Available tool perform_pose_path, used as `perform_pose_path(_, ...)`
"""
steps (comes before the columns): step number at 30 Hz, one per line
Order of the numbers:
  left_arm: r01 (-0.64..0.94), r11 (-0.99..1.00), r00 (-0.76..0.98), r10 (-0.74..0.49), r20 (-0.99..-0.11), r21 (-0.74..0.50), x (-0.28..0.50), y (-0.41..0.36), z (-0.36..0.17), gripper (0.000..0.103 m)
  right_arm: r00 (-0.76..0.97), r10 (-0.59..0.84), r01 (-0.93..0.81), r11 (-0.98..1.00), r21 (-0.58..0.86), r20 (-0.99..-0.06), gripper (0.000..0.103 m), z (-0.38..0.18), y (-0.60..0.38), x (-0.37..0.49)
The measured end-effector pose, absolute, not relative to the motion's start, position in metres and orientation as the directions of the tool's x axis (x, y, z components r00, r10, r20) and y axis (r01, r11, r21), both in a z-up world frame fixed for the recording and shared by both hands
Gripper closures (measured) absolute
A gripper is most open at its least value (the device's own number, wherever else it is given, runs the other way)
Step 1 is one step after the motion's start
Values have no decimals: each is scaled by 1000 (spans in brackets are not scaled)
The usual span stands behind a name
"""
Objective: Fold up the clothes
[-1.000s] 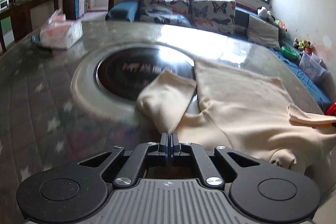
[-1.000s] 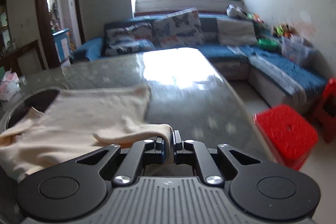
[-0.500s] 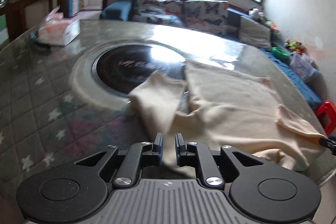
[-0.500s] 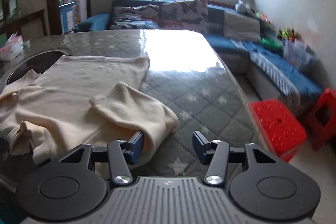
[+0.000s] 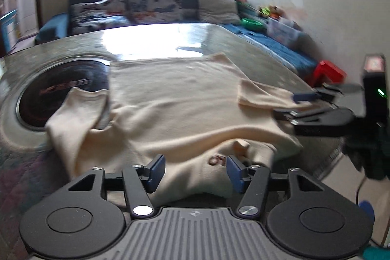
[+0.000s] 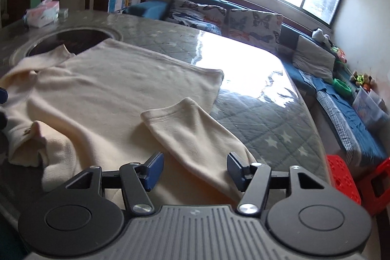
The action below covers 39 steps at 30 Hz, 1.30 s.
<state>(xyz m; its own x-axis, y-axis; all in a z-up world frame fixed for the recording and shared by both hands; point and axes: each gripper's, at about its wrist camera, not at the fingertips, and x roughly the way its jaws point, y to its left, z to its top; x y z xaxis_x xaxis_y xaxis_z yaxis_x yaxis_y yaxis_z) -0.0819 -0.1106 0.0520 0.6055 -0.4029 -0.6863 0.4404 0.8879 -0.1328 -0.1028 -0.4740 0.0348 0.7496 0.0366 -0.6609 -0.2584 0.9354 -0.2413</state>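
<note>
Cream top (image 6: pixel 117 89), grey star-quilted tbl cover (image 6: pixel 268 128), prob. blue sofa (image 6: pixel 341 99)

Garment (image 6: pixel 117 89) spread flat on desk (image 6: pixel 256 118), one sleeve (image 6: pixel 192 128) folded inward over its body, opposite sleeve (image 5: pixel 75 111) lying partly over round inset (image 5: pixel 58 91) in desk. Tissue box (image 6: pixel 42 12) at far corner of desk. Sofa (image 6: pixel 243 21) behind desk; stool (image 6: pixel 343 177) on floor beside it.
</note>
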Motion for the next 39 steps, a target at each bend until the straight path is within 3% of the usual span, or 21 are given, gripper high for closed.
perform_pose_path(3,479,870,588,-417,-693,-117,-84,-120,47,39,760,-5,-245,924,-294,-650,55,30,-472,-96)
perform_pose_path(5,492,864,577,-420,-700,-112,-83,-125,44,36,770,-9,-229,929,-291,-638,72,32,-476,-94)
perform_pose_path(8,506,856,562,-423,-711,-109,-83,-130,39,36,791,-37,-174,943,-282,-611,81,41,-487,-91)
perform_pose_path(13,516,852,560,-416,-716,-92,-82,-130,36,36,798,-236,72,951,-302,-555,83,54,-544,-98)
perform_pose_path(16,515,853,561,-414,-717,-89,-82,-129,36,36,768,-286,162,953,-257,-574,81,54,-577,-105)
perform_pose_path(18,515,852,561,-414,-717,-90,-81,-129,35,36,781,-219,112,970,-214,-585,80,57,-578,-114)
perform_pose_path(20,515,853,562,-414,-716,-88,-81,-130,36,36,796,-144,22,977,-210,-588,70,60,-563,-119)
perform_pose_path(25,517,852,571,-417,-707,-85,-84,-132,38,36,780,32,-205,956,-207,-624,69,52,-507,-112)
perform_pose_path(30,524,848,575,-418,-703,-76,-85,-133,38,37,751,56,-312,908,-279,-658,65,31,-473,-102)
perform_pose_path(33,531,845,573,-418,-705,-69,-85,-135,36,37,758,21,-290,906,-309,-652,77,26,-476,-97)
perform_pose_path(34,533,843,572,-419,-705,-68,-85,-135,36,37,766,7,-271,910,-314,-643,89,27,-480,-96)
perform_pose_path(35,536,841,569,-421,-706,-70,-85,-135,35,38,779,-7,-239,922,-306,-627,94,31,-489,-95)
perform_pose_path(39,540,839,565,-424,-708,-71,-84,-135,32,39,813,-146,-45,950,-310,-564,99,46,-530,-99)
